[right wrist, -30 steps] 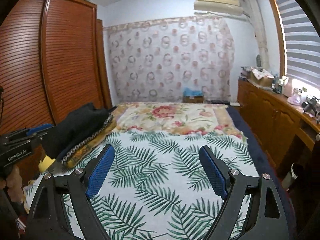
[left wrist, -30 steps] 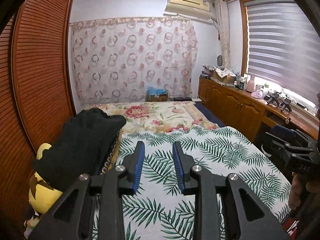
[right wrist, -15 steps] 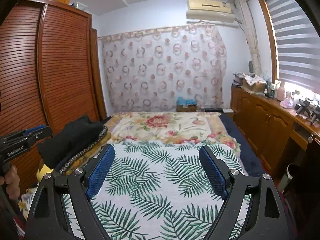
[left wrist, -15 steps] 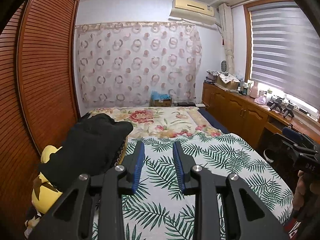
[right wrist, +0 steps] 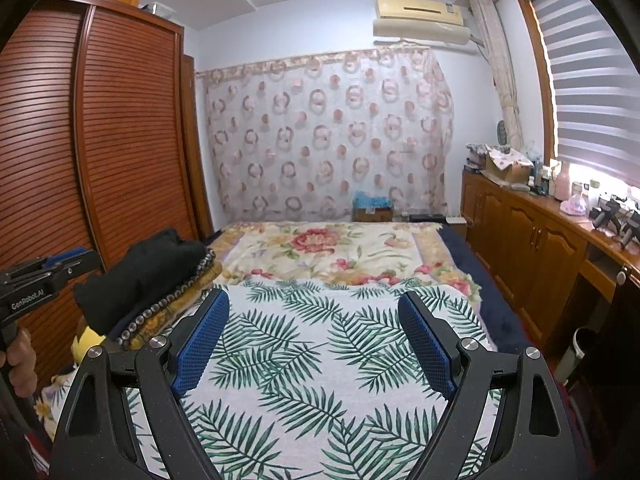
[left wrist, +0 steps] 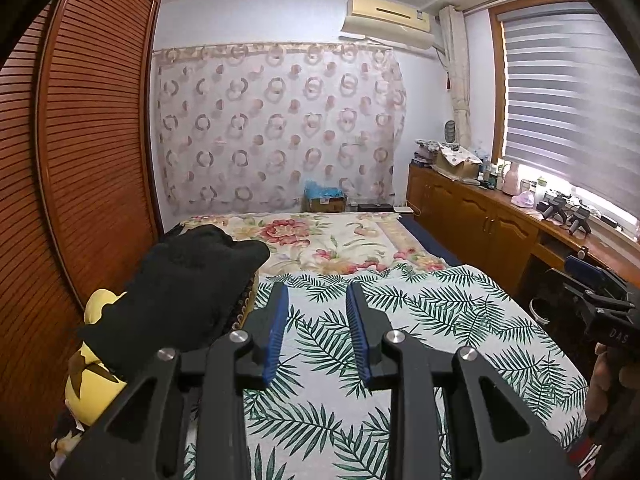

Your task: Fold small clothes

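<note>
Both views have tilted up since 1 second ago, showing more ceiling. Left gripper [left wrist: 316,334] fingers stand narrowly parted, right gripper [right wrist: 314,346] fingers wide, both empty. Folded black knit garment [left wrist: 180,292] sits stacked left of the fingers on the palm-leaf-print bed [right wrist: 304,360]; folding looks done.

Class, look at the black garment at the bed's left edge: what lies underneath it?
Under the black garment lie a bead-trimmed yellow patterned cloth and a yellow plush toy. How far these reach beneath is covered.

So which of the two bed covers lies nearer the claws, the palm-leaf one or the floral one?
The palm-leaf cover, green fronds on white, lies directly under both claws; the floral blanket lies beyond it, toward the curtain.
</note>
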`<state>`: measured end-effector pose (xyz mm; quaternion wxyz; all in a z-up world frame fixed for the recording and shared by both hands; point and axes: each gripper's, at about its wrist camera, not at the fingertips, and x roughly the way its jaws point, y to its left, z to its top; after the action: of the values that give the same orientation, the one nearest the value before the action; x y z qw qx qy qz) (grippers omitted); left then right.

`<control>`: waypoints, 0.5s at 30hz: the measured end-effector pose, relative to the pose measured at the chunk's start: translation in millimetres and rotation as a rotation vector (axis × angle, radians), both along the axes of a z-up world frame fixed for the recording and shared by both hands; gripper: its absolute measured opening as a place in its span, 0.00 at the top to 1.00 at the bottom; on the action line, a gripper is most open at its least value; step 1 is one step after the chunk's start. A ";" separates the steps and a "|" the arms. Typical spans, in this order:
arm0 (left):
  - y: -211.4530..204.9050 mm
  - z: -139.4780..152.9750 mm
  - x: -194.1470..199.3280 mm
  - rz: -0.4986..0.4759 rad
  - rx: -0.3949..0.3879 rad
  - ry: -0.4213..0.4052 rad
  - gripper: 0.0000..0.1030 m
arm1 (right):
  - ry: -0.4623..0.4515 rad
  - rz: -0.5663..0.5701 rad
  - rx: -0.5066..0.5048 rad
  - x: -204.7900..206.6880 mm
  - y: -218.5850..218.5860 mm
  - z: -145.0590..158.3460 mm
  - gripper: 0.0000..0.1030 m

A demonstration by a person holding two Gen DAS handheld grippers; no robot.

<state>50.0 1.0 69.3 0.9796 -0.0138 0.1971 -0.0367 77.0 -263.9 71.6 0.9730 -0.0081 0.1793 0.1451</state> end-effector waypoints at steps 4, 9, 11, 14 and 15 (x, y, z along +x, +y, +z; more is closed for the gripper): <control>6.6 -1.5 0.8 0.003 0.001 0.001 0.72 | 0.001 0.000 -0.001 0.3 -0.2 -1.0 0.14; 5.4 -1.4 0.8 0.004 0.003 0.000 0.72 | 0.002 -0.001 -0.001 0.7 -0.6 -1.5 0.14; 5.4 -1.4 0.8 0.004 0.005 0.000 0.72 | 0.002 -0.001 0.000 0.5 -1.1 -1.3 0.14; 5.5 -1.5 0.7 0.002 0.003 0.000 0.72 | 0.002 -0.002 -0.001 0.4 -1.1 -1.2 0.14; 5.5 -1.5 0.8 0.004 0.003 0.000 0.72 | 0.001 -0.002 -0.001 0.2 -1.5 -1.0 0.14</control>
<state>50.8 6.6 67.8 0.9797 -0.0126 0.1972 -0.0347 77.2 -265.4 70.7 0.9730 -0.0082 0.1801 0.1439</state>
